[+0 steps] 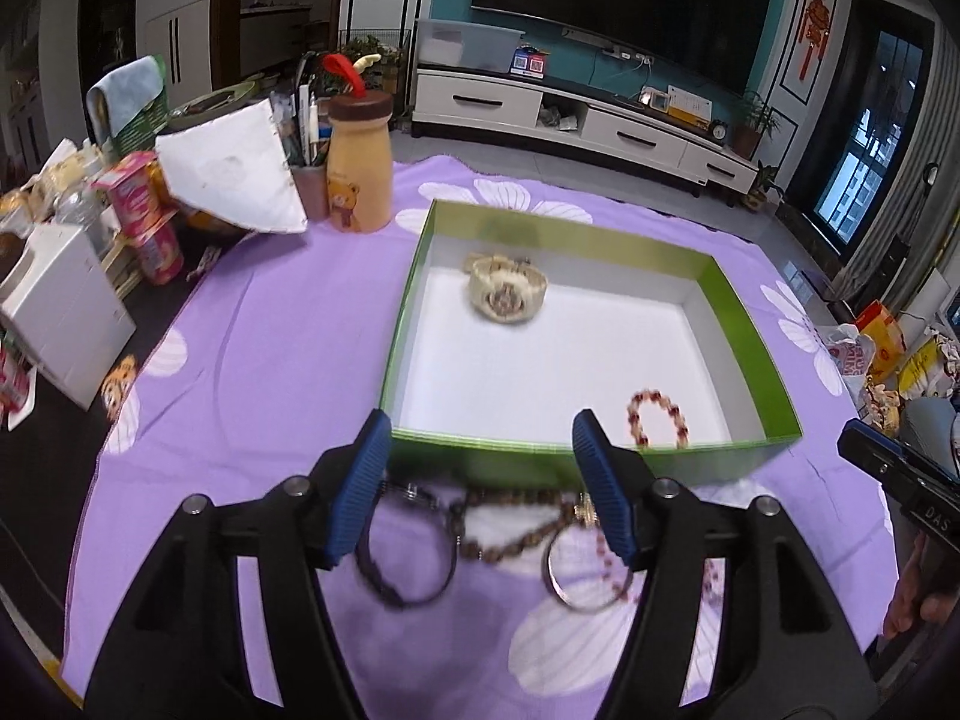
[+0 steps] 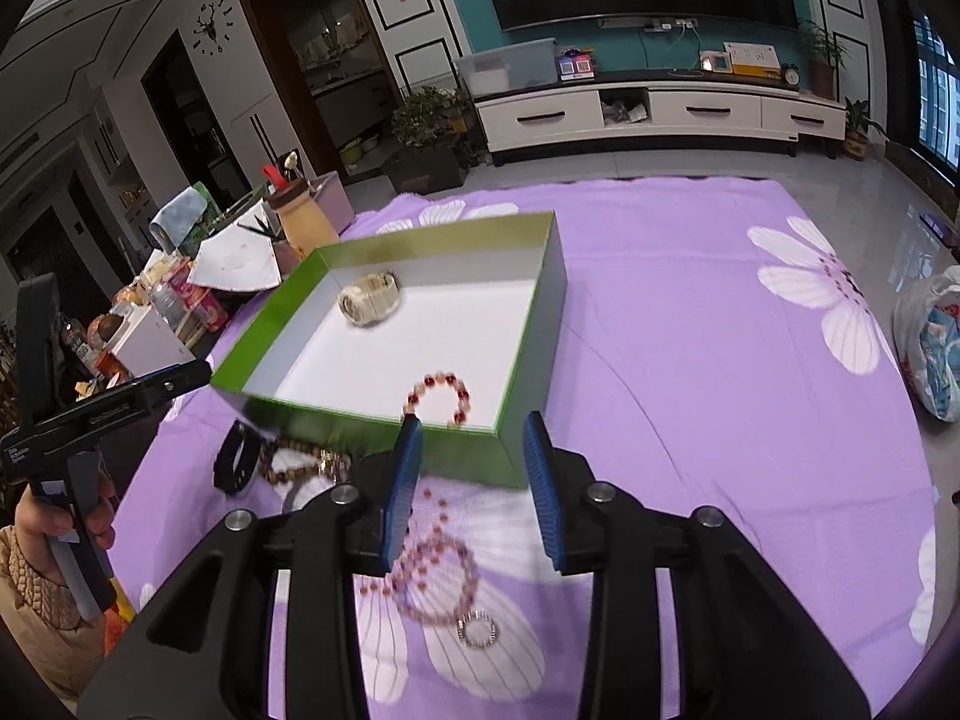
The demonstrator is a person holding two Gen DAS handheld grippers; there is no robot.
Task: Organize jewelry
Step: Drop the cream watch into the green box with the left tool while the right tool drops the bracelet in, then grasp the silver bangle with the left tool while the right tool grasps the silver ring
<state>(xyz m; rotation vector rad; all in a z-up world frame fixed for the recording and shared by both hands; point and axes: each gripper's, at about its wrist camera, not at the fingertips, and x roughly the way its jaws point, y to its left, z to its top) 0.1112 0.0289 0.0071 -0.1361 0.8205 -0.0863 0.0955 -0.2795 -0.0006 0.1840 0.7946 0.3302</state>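
Observation:
A green box with a white floor holds a cream watch and a red bead bracelet. On the purple cloth in front of it lie a black watch, a brown bead string, a silver bangle, a pink bead bracelet and a sparkly ring. My left gripper is open and empty above the pile. My right gripper is open and empty above the pink bracelet.
A yellow bear bottle, a pen cup, snack boxes and a white box crowd the table's left side. Bags lie at the right. The left gripper's body shows in the right wrist view.

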